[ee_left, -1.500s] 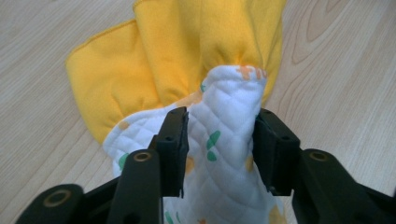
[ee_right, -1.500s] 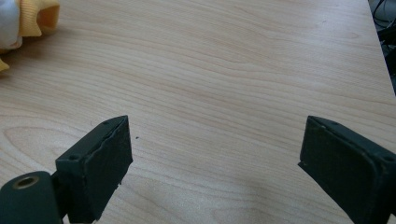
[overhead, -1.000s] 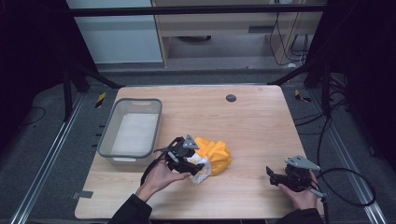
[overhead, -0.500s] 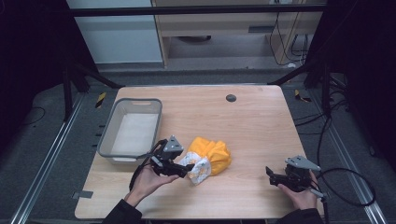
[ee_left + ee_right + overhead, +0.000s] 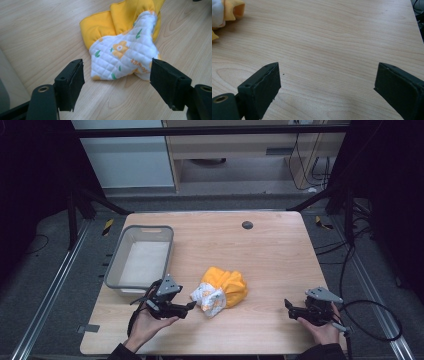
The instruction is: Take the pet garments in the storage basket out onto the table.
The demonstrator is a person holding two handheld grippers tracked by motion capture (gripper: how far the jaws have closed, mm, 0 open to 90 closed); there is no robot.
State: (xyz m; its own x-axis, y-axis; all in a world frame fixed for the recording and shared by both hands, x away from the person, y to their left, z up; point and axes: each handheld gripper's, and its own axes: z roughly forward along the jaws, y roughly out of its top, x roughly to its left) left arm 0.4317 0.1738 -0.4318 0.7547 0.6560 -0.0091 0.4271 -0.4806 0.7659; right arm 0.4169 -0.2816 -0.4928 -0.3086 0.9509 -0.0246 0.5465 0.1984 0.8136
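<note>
Cloth [image 5: 220, 289], yellow with a white quilted flower-print side, lay bunched on the tabletop [image 5: 260, 250] a bit in from the near edge, roughly mid-width. Open wood all round it: clear run to the far edge and to the right edge; on the left a grey bin [image 5: 141, 260] sat along the left edge, near the cloth but apart. Left gripper [image 5: 189, 306] sat just left of the cloth near the near edge, jaws wide apart and just been opening, nothing between the pads; in the left gripper view the cloth [image 5: 125, 47] lay just ahead of the jaws, untouched. Right gripper [image 5: 289, 306] sat by the near right corner, jaws spread wide over bare wood, well apart from the cloth. Versus a second ago: the left gripper had been right on the cloth, now backed off left and toward the near edge; the cloth lay spread a bit flatter; the right gripper had not shifted.
</note>
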